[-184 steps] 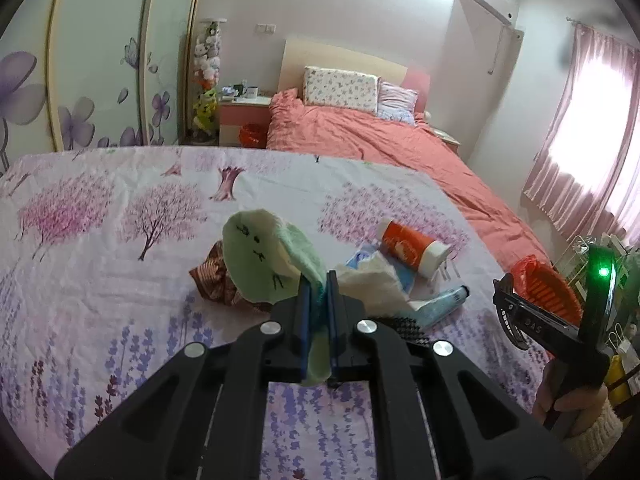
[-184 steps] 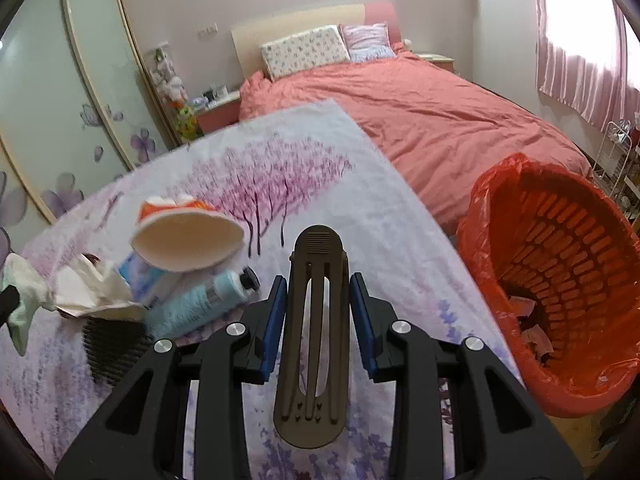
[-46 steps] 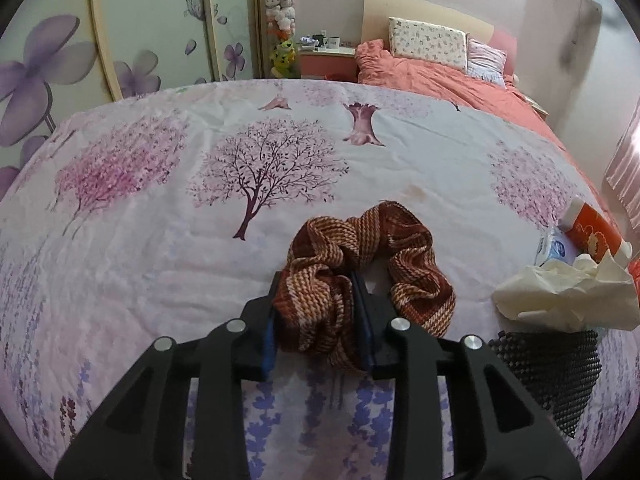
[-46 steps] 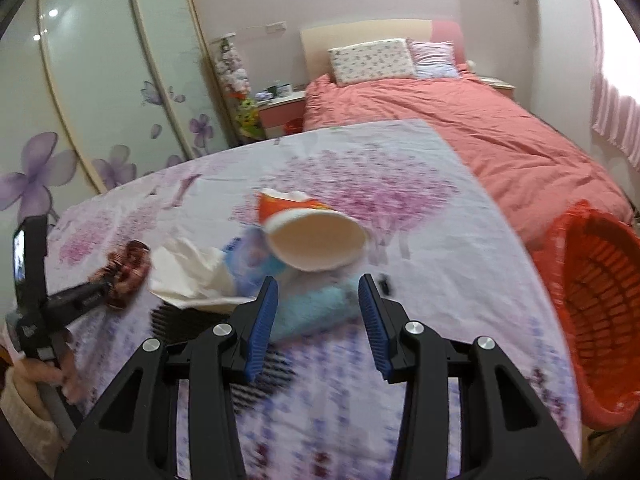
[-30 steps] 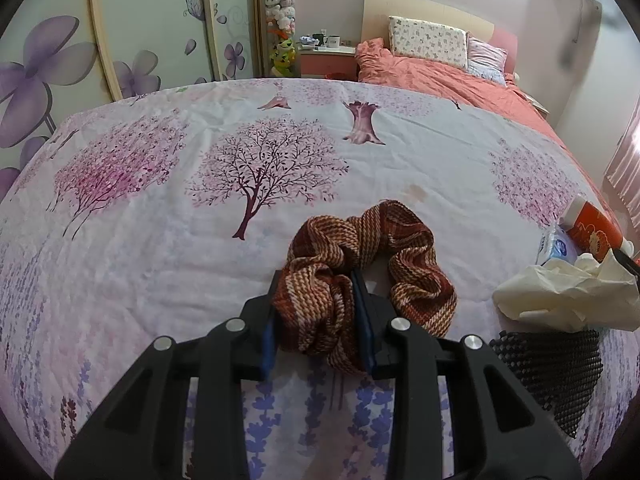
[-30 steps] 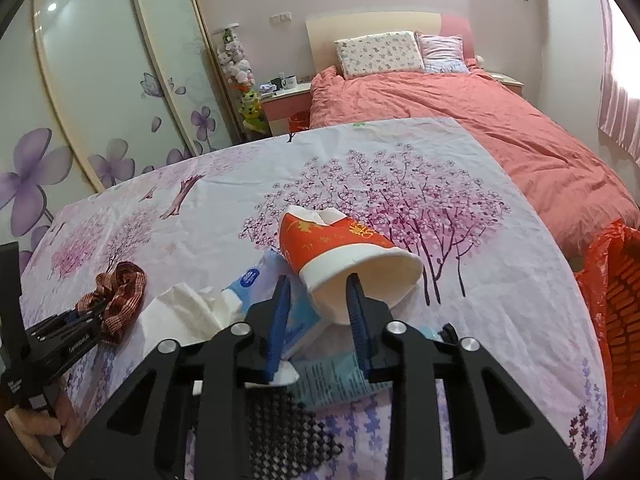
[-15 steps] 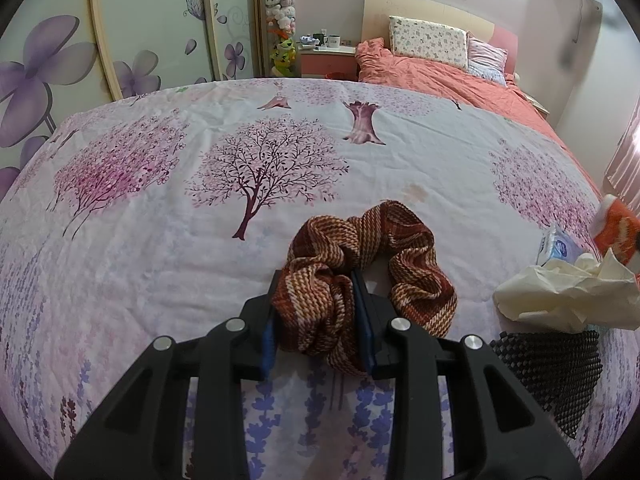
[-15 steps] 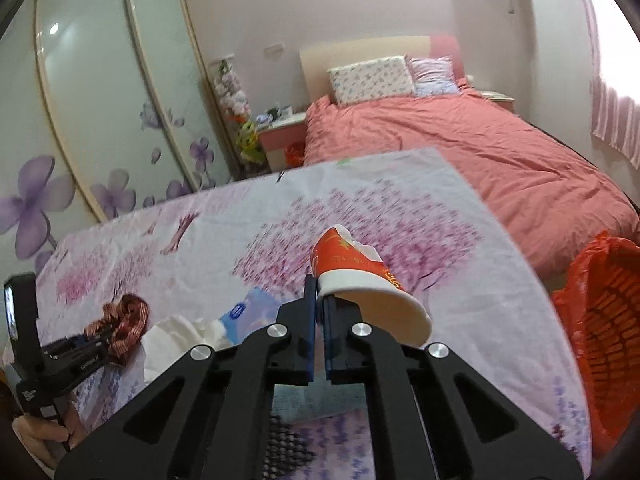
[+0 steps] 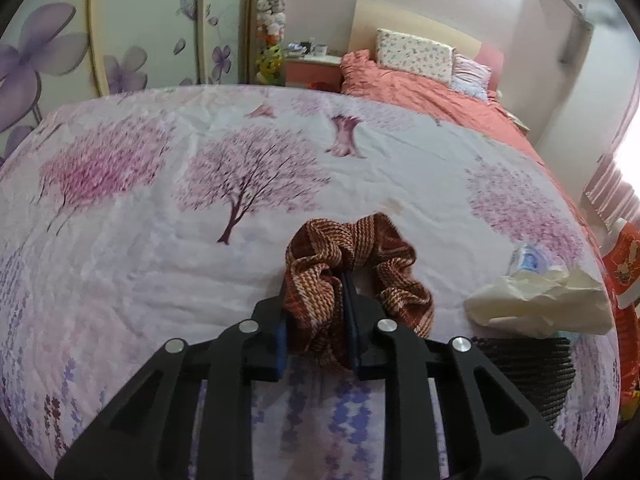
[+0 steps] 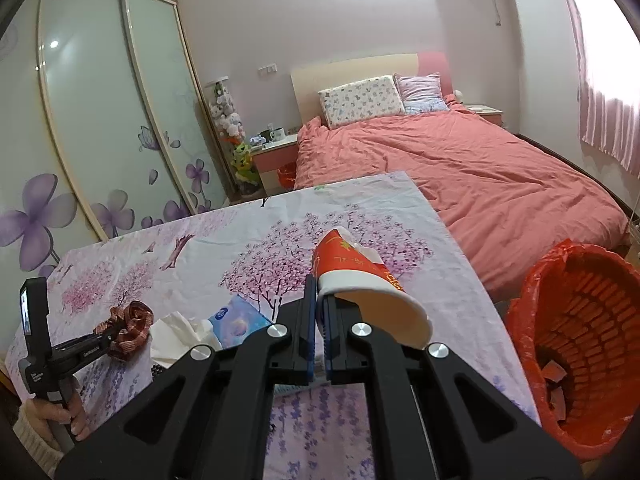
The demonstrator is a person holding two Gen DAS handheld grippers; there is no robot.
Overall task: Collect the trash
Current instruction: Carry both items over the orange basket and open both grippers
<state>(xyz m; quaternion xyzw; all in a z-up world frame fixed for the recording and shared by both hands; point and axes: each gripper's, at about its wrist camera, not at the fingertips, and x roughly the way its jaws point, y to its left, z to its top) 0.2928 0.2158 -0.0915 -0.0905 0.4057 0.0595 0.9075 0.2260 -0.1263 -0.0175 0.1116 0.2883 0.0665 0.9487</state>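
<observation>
My left gripper [image 9: 316,312] is shut on a brown striped scrunchie [image 9: 352,264] lying on the flowered sheet; both also show in the right wrist view [image 10: 128,324]. My right gripper [image 10: 318,308] is shut on the rim of a red and white paper cup [image 10: 360,280] and holds it above the sheet, left of the red trash basket [image 10: 580,320]. The cup also shows at the right edge of the left wrist view [image 9: 624,256]. A crumpled tissue [image 9: 536,300] and a blue tissue pack [image 10: 236,320] lie on the sheet.
A black mesh pad [image 9: 524,364] lies under the tissue. A bed with a pink duvet [image 10: 460,168] stands behind the table. A nightstand [image 10: 276,152] and sliding wardrobe doors [image 10: 100,120] are at the back left.
My right gripper has closed on the paper cup and lifted it off the sheet towards the basket. My left gripper stays shut on the scrunchie, lifting it slightly.
</observation>
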